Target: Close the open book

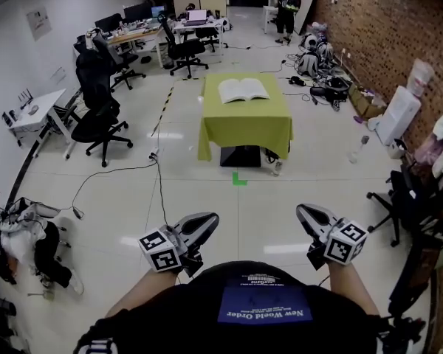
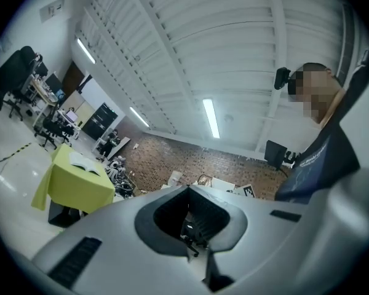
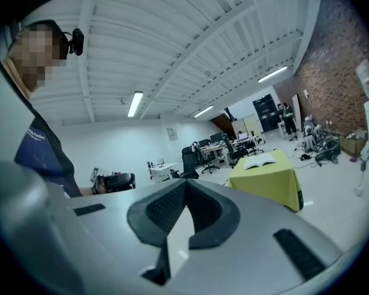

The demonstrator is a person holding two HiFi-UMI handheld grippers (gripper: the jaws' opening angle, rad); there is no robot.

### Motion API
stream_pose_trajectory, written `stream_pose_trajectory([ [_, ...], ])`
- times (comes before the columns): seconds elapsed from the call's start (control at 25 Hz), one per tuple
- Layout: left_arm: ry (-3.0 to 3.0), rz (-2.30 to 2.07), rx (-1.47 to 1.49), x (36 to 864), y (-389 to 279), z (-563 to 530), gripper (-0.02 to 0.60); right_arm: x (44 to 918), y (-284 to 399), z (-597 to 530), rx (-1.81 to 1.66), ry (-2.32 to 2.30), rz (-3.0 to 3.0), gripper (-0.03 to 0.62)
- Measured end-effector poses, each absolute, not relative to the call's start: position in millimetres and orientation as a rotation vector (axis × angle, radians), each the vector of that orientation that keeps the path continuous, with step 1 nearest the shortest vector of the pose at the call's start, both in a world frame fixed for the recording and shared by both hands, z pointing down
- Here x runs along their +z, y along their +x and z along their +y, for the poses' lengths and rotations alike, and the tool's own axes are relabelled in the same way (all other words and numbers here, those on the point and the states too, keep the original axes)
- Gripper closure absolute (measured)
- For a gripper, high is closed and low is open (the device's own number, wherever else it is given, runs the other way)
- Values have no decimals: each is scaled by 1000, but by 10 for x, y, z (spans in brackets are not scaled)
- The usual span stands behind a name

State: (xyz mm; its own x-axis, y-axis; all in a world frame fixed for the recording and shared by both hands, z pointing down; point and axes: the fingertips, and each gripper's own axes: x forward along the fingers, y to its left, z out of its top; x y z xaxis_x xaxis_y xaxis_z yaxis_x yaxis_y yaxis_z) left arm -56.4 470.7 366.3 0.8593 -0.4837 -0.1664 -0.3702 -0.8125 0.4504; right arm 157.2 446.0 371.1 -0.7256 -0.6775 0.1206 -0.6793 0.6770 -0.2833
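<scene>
Open book [image 1: 243, 90] flat on green-draped desk [image 1: 245, 124], upper centre; left tool [image 1: 209, 221], right tool [image 1: 304, 212] both closed, empty, lower frame.

Tongs [image 3: 185, 188] together (empty), book [image 3: 260, 161] afar

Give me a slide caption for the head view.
Open book on a green-draped table across the room; left claw and right claw shut, empty, far from it.

"New World Order" on shirt [image 1: 264, 304]
</scene>
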Motion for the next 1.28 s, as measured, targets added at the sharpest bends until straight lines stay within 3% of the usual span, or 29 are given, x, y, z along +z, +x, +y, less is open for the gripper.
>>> stream_pose_trajectory([
  [0.4, 2629, -598, -431, 3801, -1463, 3892, 575, 3685, 701, 3770, 489, 1188, -2869, 608],
  [0.72, 2578, -686, -429, 3952, -1698, 3373, 575, 3797, 465, 3026, 549, 1085, -2883, 608],
  [1.28, 2544, -946, -433, 3547, -709, 2230, 575, 3529, 1209, 1453, 530, 746, -3033, 608],
])
